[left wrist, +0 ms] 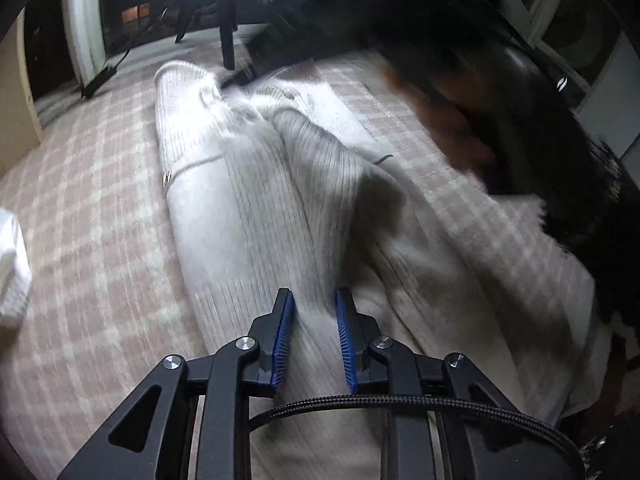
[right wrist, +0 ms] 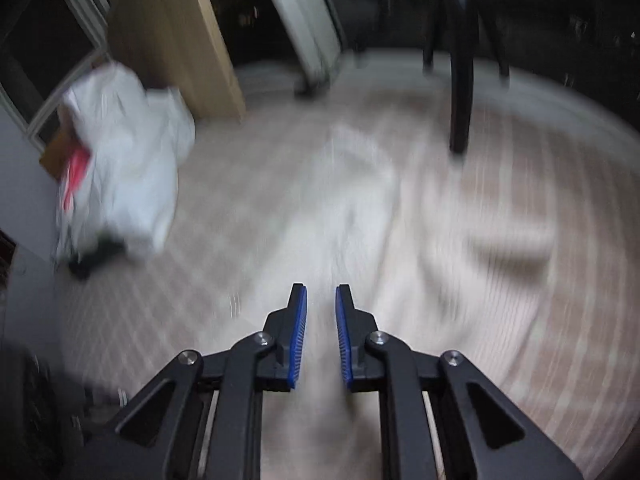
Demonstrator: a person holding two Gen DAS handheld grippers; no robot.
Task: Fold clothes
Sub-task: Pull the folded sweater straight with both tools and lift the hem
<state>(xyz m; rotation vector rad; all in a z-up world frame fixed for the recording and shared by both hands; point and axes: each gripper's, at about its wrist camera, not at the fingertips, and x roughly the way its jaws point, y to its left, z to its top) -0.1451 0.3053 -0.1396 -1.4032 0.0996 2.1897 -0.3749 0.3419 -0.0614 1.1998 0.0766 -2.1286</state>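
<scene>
A cream ribbed knit garment (left wrist: 256, 184) lies stretched along a pink and white checked carpet (left wrist: 80, 208). My left gripper (left wrist: 315, 300) sits at its near end, and a ridge of the knit rises between the blue pads, which pinch it. In the left wrist view a person's hand (left wrist: 448, 128) and my right gripper (left wrist: 512, 168) show as a dark blur, with the garment's right edge lifted up to them. The right wrist view is smeared. There my right gripper (right wrist: 321, 296) stands with jaws narrow and pale cloth between the pads, over the garment (right wrist: 360, 208).
A white bag (right wrist: 124, 160) with something red in it stands at the left beside a wooden panel (right wrist: 176, 32). Black chair legs (right wrist: 460, 80) stand on the carpet's far side. A white cloth (left wrist: 12, 268) lies at the left edge.
</scene>
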